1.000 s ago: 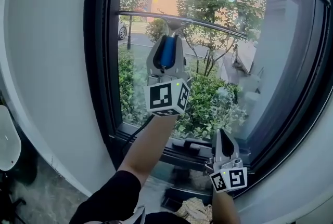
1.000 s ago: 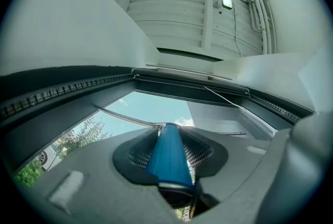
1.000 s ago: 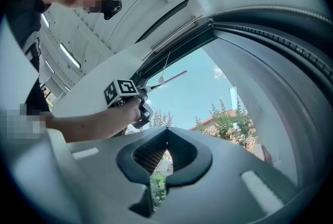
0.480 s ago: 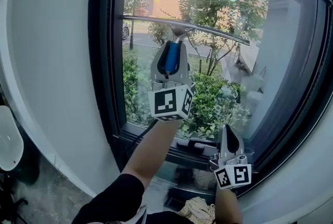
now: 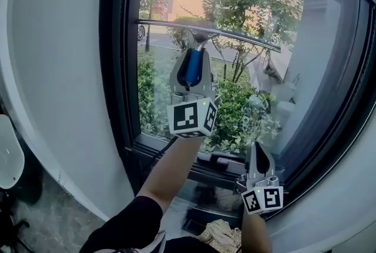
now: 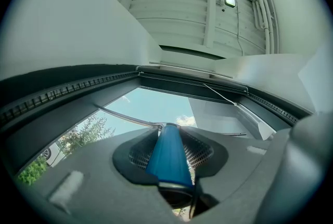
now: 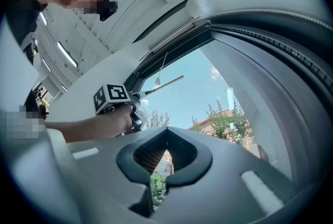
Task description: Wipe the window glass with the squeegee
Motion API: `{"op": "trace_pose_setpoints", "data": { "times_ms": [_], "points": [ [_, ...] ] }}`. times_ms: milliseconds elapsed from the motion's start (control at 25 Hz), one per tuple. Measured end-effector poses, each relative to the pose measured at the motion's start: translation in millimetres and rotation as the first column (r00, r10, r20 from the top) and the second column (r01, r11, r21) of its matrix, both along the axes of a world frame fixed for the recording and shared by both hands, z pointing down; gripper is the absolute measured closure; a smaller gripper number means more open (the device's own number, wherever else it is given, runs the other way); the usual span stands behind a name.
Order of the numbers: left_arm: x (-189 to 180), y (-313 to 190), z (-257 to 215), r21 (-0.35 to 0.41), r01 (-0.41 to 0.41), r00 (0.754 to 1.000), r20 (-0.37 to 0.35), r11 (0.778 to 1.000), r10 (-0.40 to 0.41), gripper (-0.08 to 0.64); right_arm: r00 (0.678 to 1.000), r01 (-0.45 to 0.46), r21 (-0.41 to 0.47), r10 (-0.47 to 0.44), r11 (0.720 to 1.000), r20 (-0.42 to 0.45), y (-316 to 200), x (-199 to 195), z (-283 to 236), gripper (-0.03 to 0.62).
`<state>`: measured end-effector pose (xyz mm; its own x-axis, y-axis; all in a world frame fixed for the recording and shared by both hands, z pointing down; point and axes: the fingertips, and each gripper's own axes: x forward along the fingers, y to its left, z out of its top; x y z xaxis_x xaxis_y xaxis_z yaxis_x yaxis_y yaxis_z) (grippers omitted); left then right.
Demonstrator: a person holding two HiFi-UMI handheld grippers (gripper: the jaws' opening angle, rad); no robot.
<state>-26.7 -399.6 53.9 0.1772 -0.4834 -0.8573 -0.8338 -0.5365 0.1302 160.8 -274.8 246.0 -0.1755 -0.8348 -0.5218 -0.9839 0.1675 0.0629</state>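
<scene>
The squeegee has a blue handle (image 5: 192,67) and a long thin blade (image 5: 235,34) that lies across the window glass (image 5: 305,70), slanting down to the right. My left gripper (image 5: 195,51) is raised at the middle of the pane and shut on the blue handle (image 6: 167,158). From the left gripper view, the blade (image 6: 122,117) runs off to the left above the jaws. My right gripper (image 5: 257,149) hangs low at the pane's lower right, shut and holding nothing. The right gripper view looks up past its closed jaws (image 7: 166,132) at the blade (image 7: 165,82).
A black window frame (image 5: 117,70) bounds the glass, with a white wall (image 5: 53,70) to its left. The dark sill (image 5: 217,164) runs under the pane just beside my right gripper. A crumpled cloth (image 5: 220,235) lies below it.
My left gripper has drawn the squeegee a little way down the glass. The right gripper has stayed in place, shut.
</scene>
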Motion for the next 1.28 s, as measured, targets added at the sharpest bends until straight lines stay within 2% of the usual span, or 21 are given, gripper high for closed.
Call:
{"op": "trace_pose_setpoints", "data": {
  "times_ms": [320, 680, 1280],
  "points": [
    [-1.2, 2.2, 6.1, -0.008, -0.001, 1.000, 0.011, 1.000, 0.001, 0.426, 1.000, 0.004, -0.026, -0.004, 1.000, 0.011, 2.6, 0.4, 7.4, 0.586],
    [-3.6, 0.7, 15.7, -0.014, 0.003, 0.999, 0.032, 1.000, -0.003, 0.425, 0.998, 0.030, -0.051, -0.027, 0.998, 0.063, 5.0, 0.9, 12.5, 0.586],
    [-5.3, 5.4, 37.9, -0.038, 0.002, 0.999, 0.034, 0.999, -0.001, 0.426, 0.998, 0.040, -0.074, -0.037, 0.996, 0.044, 0.7, -7.5, 24.7, 0.586]
  ]
}}
